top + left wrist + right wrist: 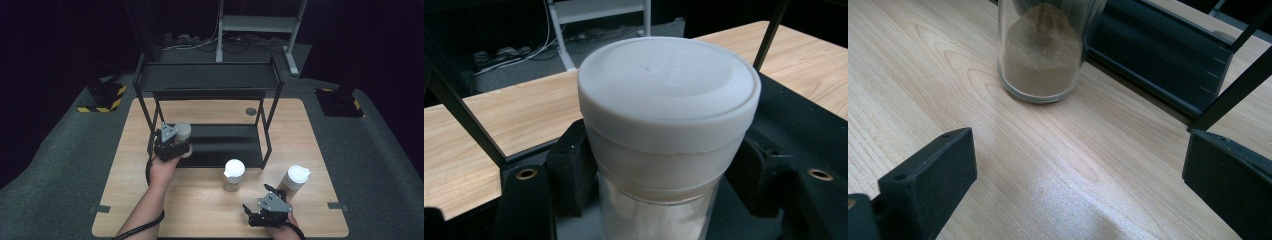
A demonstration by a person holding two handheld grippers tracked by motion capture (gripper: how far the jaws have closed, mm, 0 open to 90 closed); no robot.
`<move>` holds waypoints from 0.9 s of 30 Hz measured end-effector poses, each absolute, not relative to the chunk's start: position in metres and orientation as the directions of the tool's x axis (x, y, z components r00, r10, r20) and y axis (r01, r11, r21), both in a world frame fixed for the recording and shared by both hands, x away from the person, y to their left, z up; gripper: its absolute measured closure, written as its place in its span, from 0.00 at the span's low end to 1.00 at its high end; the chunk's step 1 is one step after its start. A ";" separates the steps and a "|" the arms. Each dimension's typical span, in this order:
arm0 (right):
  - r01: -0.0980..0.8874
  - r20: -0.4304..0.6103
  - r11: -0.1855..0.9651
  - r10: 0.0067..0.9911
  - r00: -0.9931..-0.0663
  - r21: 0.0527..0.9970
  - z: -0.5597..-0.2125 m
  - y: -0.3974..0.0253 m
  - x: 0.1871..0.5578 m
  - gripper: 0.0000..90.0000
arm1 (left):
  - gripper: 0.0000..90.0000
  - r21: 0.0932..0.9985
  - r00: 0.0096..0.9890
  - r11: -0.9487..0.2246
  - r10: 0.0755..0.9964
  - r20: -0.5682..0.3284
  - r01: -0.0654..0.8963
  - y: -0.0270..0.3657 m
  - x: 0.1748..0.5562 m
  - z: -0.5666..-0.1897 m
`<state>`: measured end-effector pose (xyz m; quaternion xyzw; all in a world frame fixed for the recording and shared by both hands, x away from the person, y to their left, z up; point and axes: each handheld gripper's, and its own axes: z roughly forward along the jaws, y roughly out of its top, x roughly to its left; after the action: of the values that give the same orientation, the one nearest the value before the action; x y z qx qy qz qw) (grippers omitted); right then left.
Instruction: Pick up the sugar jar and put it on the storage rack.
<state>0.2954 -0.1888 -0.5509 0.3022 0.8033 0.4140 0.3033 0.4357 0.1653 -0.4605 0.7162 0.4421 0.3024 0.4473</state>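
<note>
Shelving: judged step is setting a lidded jar onto the lower shelf of the black rack, at the shelf's left end.
Item held: jar, clear wall, white lid; pale contents show low in the left gripper view.
Location: left of centre in the high view, at the rack's front left leg; centre of frame in the left gripper view.
Contact with shelf: cannot tell whether the base rests on the shelf or hangs just above it.
Left gripper: clenched on the jar, one black pad on each side of the body just under the lid.
Right gripper: lower right of the high view, near the table's front edge; jaws spread wide, grasping nothing, touching no jar.
Second jar: on the table just in front of the shelf, centre of the high view; brown powder inside, seen in the upper middle of the right gripper view.
Third jar: right of the second, just beyond the right gripper.
Handling advice: keep the jar upright and lower it straight until the base sits flat.
Clearance: mind the rack leg beside the gripper; place far enough in that the jar is off the shelf's front lip.
Release: spread the jaws only once the jar stands by itself, then draw back level so the pads do not drag it.
Risk: a tilted set-down could tip a tall, narrow jar.
</note>
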 end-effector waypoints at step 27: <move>0.231 -0.242 0.478 0.735 -0.633 0.847 -0.551 -0.188 0.295 0.00 | 0.39 0.901 0.410 -0.201 0.912 0.030 0.383 0.167 0.436 -0.477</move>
<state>0.2951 -0.1884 -0.5510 0.3004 0.8038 0.4131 0.3051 0.4359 0.1675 -0.4770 0.7146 0.4530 0.3000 0.4406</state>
